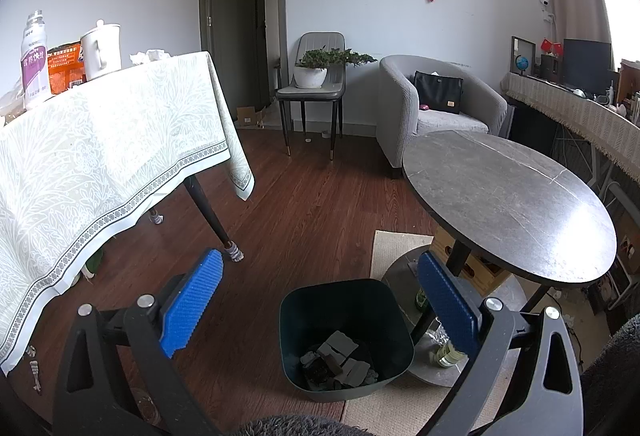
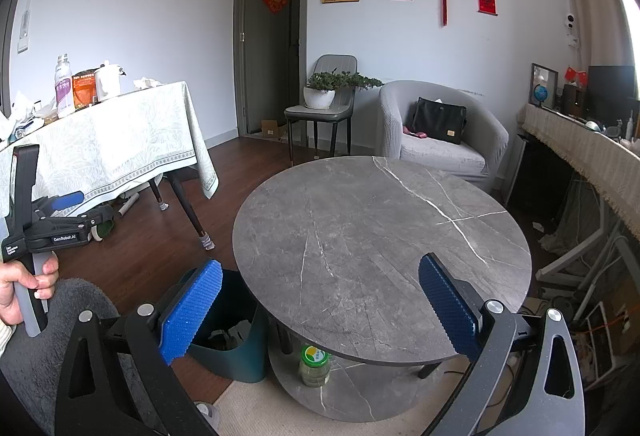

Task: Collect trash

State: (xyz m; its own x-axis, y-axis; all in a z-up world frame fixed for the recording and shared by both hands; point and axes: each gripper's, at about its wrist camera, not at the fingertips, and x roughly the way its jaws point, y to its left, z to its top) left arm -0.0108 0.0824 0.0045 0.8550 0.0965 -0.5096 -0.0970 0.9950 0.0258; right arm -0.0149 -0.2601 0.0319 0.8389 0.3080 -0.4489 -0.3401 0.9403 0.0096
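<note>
A dark green trash bin (image 1: pixel 346 336) stands on the floor beside the round grey marble table (image 1: pixel 508 204). Grey and dark scraps (image 1: pixel 340 356) lie in its bottom. My left gripper (image 1: pixel 320 304) is open and empty, held above the bin. My right gripper (image 2: pixel 320 308) is open and empty over the near edge of the round table (image 2: pixel 380 236), whose top is bare. The bin also shows in the right wrist view (image 2: pixel 236 340), left of the table. The left gripper's body (image 2: pixel 52 224) shows at the left of that view, held in a hand.
A cloth-covered table (image 1: pixel 100 164) at the left holds a bottle (image 1: pixel 34 60), an orange packet (image 1: pixel 66 66), a white jug (image 1: pixel 100 52) and crumpled tissues (image 1: pixel 150 55). A jar (image 2: pixel 315 364) stands on the round table's lower shelf. A chair with a plant (image 2: pixel 320 96), armchair (image 2: pixel 440 132) and sideboard (image 2: pixel 580 144) stand behind.
</note>
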